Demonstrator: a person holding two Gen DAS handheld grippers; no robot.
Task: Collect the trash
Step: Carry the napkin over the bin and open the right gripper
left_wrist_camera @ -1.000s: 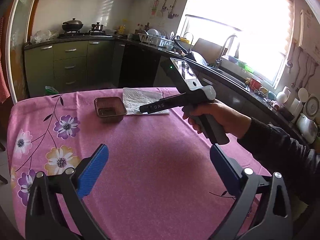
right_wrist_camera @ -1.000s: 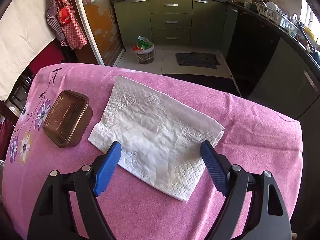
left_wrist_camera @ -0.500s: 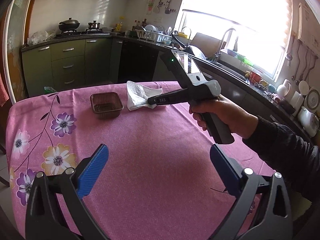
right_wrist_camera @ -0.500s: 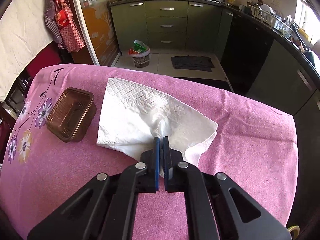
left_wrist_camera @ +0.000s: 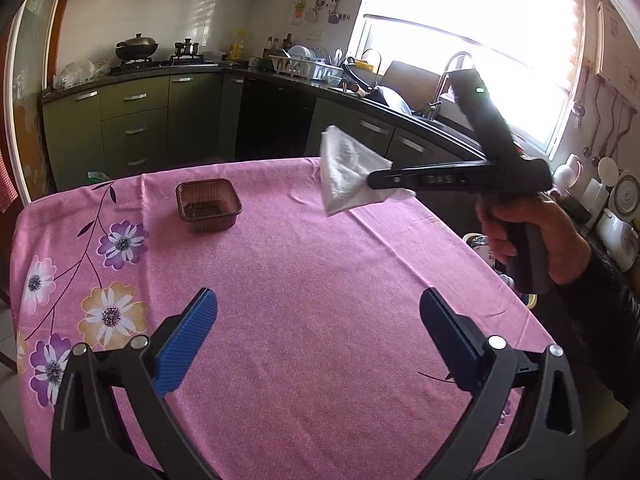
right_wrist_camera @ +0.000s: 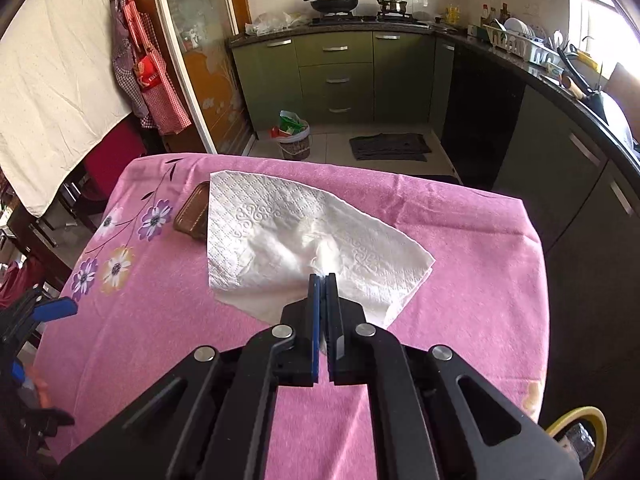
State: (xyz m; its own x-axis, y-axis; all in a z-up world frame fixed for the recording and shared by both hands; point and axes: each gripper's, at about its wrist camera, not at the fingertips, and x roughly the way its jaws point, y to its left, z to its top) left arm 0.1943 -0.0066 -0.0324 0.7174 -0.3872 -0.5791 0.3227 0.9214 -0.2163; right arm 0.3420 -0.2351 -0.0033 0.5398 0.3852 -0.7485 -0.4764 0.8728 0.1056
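My right gripper [right_wrist_camera: 324,278] is shut on a white paper napkin [right_wrist_camera: 280,240] and holds it in the air above the pink tablecloth [right_wrist_camera: 460,248]. In the left wrist view the right gripper [left_wrist_camera: 374,180] shows with the napkin [left_wrist_camera: 348,172] hanging from its tip over the table's far right part. A brown plastic tray [left_wrist_camera: 208,204] sits on the table at the far side; the napkin partly hides the tray [right_wrist_camera: 192,214] in the right wrist view. My left gripper [left_wrist_camera: 318,338] is open and empty above the near part of the table.
A small waste bin [right_wrist_camera: 294,136] with rubbish stands on the floor beyond the table by the green cabinets [right_wrist_camera: 336,76]. A dark mat [right_wrist_camera: 390,146] lies on the floor. A counter with a sink [left_wrist_camera: 440,120] runs along the right.
My right gripper closed on the napkin, then lifted it off the table and moved right. The tray and my left gripper stayed put.
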